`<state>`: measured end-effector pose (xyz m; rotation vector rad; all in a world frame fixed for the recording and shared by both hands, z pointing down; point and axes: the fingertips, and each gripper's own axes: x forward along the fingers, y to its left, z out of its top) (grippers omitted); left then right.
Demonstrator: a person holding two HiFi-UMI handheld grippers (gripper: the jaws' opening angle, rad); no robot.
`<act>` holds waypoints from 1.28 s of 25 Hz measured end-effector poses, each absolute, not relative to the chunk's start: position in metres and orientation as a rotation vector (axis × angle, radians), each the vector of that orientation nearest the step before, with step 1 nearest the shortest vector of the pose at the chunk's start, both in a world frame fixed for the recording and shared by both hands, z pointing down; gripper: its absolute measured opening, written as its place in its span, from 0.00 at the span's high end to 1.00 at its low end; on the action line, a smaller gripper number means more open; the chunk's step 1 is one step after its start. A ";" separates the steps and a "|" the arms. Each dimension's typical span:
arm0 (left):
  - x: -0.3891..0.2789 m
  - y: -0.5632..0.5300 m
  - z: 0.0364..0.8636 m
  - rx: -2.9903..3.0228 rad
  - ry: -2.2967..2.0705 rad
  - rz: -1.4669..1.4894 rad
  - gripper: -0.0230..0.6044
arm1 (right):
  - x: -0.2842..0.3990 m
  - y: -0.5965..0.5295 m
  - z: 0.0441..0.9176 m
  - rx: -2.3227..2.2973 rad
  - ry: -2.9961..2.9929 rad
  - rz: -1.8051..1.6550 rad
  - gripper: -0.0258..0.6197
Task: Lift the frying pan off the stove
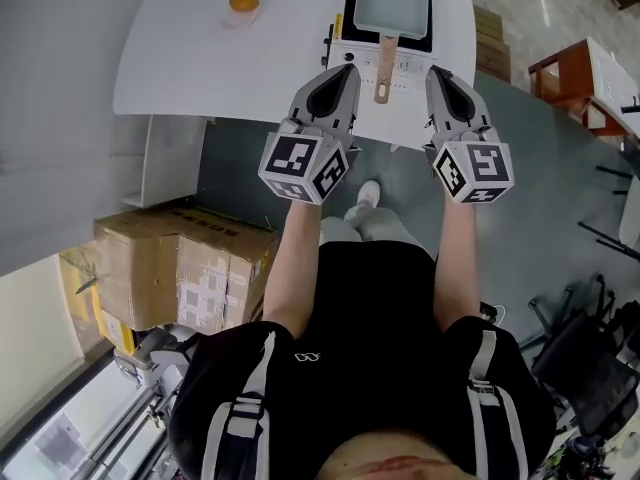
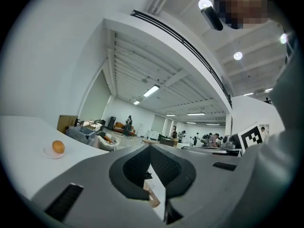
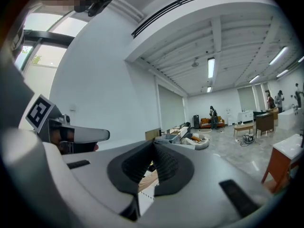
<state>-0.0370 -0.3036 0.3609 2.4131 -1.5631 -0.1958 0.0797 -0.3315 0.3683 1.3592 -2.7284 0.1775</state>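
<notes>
A pale rectangular frying pan (image 1: 392, 1) sits on the black stove (image 1: 353, 13) at the far edge of the white table (image 1: 200, 68). Its wooden handle (image 1: 385, 66) points back toward me. My left gripper (image 1: 347, 68) hovers just left of the handle and my right gripper (image 1: 436, 71) just right of it, neither touching it. Both are shut with nothing between the jaws. In the left gripper view the jaws (image 2: 149, 146) meet at the tip. In the right gripper view the jaws (image 3: 153, 142) are also pressed together, with a sliver of the wooden handle (image 3: 148, 179) below them.
An orange on a small plate (image 1: 243, 3) lies at the table's far left, also seen in the left gripper view (image 2: 58, 147). Cardboard boxes (image 1: 185, 263) stand on the floor to my left. A reddish side table (image 1: 565, 68) stands at the right.
</notes>
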 end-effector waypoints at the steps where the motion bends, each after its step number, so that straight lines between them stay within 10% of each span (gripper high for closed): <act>1: -0.038 -0.306 0.365 2.401 -1.560 -0.187 0.97 | 0.078 -0.335 0.371 1.347 -2.732 0.187 0.96; 23: -0.034 -0.344 0.418 2.249 -1.302 -0.152 0.90 | 0.057 -0.342 0.395 1.087 -2.899 0.409 0.96; 32: -0.023 -0.355 0.467 2.152 -1.100 -0.006 0.75 | 0.051 -0.348 0.433 0.939 -2.910 0.741 0.79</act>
